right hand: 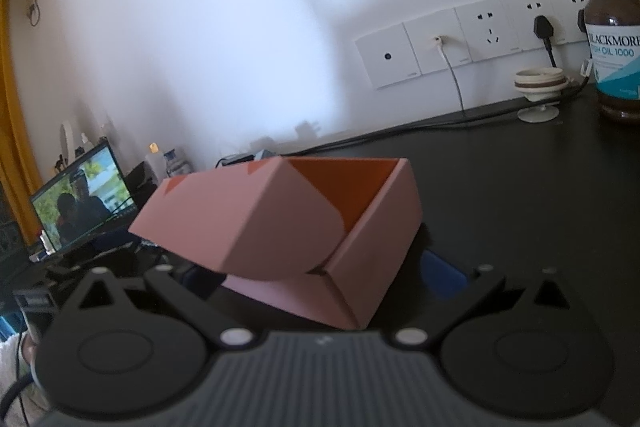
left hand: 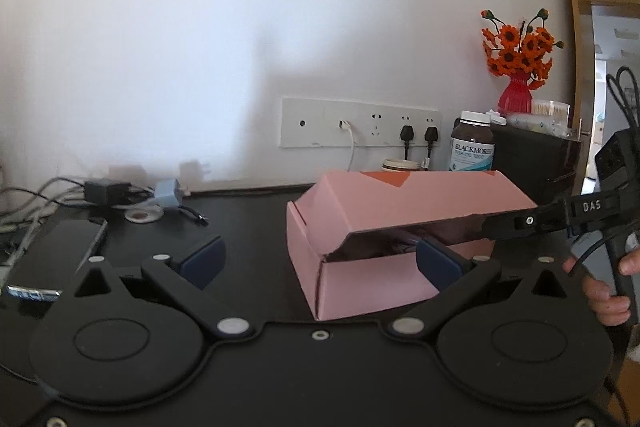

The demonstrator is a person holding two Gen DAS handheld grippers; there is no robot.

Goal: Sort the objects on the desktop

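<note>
Half-open pink box (left hand: 384,227) fronts both tools, brown bottle (left hand: 473,143) behind

Left hand-held gripper (left hand: 320,259), lower half of the left wrist frame: black linkage arms spread wide, the two dark blue pads (left hand: 202,259) well apart, nothing between them. Right hand-held gripper (left hand: 492,229), entering from the right edge of the same frame: slender black fingers extended toward frame centre, body marked "DAS", handle held by the person's hand (left hand: 608,283) at lower right. In the right wrist frame this gripper (right hand: 320,277) shows its pads spread, one blue pad (right hand: 442,277) clear at lower right.
</note>
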